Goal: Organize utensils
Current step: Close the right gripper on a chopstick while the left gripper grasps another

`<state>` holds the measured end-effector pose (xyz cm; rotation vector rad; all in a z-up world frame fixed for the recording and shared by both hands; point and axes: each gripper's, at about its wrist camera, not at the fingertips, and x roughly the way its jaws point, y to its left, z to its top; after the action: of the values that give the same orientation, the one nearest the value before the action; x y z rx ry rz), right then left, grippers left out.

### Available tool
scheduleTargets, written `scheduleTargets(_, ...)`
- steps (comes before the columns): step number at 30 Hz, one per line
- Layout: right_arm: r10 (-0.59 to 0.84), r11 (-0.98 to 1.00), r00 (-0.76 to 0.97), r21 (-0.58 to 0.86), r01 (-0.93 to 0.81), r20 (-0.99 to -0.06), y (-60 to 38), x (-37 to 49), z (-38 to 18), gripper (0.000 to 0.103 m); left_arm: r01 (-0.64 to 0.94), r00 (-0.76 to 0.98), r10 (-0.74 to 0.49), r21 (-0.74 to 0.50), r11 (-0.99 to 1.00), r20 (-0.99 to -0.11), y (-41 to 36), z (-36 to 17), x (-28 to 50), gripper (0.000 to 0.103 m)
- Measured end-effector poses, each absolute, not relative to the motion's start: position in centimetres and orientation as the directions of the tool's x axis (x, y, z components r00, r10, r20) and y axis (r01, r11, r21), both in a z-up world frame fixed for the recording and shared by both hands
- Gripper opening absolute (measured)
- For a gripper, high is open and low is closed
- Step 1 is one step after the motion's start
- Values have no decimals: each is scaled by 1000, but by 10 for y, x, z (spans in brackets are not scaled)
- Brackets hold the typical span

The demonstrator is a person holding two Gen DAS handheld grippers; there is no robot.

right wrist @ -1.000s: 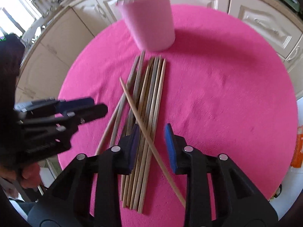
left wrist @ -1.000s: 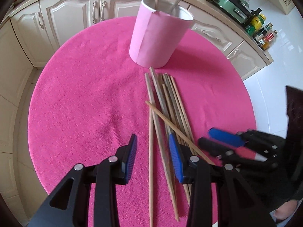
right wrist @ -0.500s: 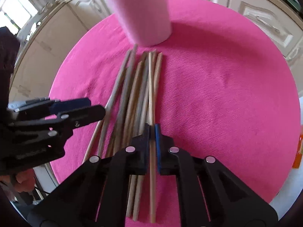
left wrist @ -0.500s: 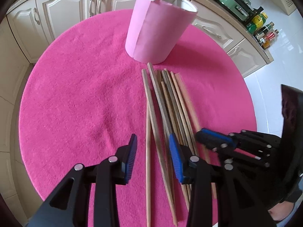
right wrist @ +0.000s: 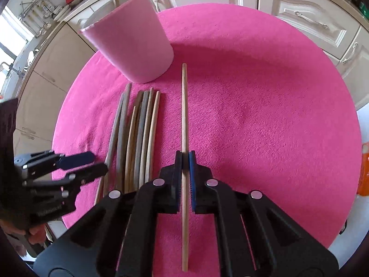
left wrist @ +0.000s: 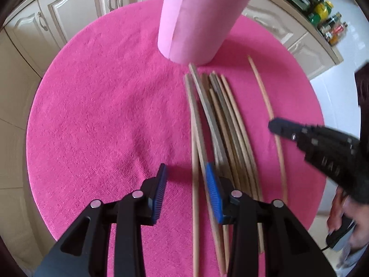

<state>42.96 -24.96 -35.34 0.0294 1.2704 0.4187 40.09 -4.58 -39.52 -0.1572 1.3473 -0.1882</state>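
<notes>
Only the right wrist view shows inside the pink cup (right wrist: 136, 46): two sticks poke up from its rim at the upper left of the frame, while the left wrist view cuts the rim off at the top edge. That cup (left wrist: 198, 20) stands on the round pink-covered counter (right wrist: 265, 106), just beyond the far tips of a bundle of chopsticks (right wrist: 136, 136) lying side by side.

The right gripper (right wrist: 185, 159) is clamped on a single chopstick (right wrist: 184, 106), which runs straight up the middle of the frame, apart from the bundle to its left. In the left wrist view this stick (left wrist: 265, 97) sits at the right, with the bundle (left wrist: 221, 124) in the centre.

The left gripper (left wrist: 186, 180) stands spread wide, holding nothing; two of the leftmost sticks run between its fingers.
</notes>
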Motion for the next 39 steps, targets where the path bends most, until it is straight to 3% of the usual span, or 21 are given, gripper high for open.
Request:
scheduleTargets(13,314,925,196,253,-283,-929,-247,443,-352,6,61,188,-146,-136,989,-971,-59,-399,405,35)
scheduleTargets(22,270,933,139,223,-282,-953,-243,453,-359,6,76,178,2,16,997,-984,-92,-403,429,31)
scheduleTargets(24,259,934,131,214,-285,-957,-240,455,-359,7,60,178,-3,8,998,-984,-91,-403,432,21)
scheduleTargets(25,257,935,125,214,-282,-958,-239,456,-359,6,50,180,-3,6,999,-984,-89,-402,432,10)
scheduleTargets(26,254,936,118,213,-281,-960,-238,457,-360,7,35,177,-17,-11,999,-984,-86,-402,433,8)
scheduleTargets(32,204,940,96,167,-296,-974,-227,465,-358,7,-67,200,-155,-171,983,-968,-58,-394,430,7)
scheduleTargets(39,279,940,145,239,-244,-949,-237,464,-349,6,-68,321,-192,-225,972,-927,-34,-361,414,4)
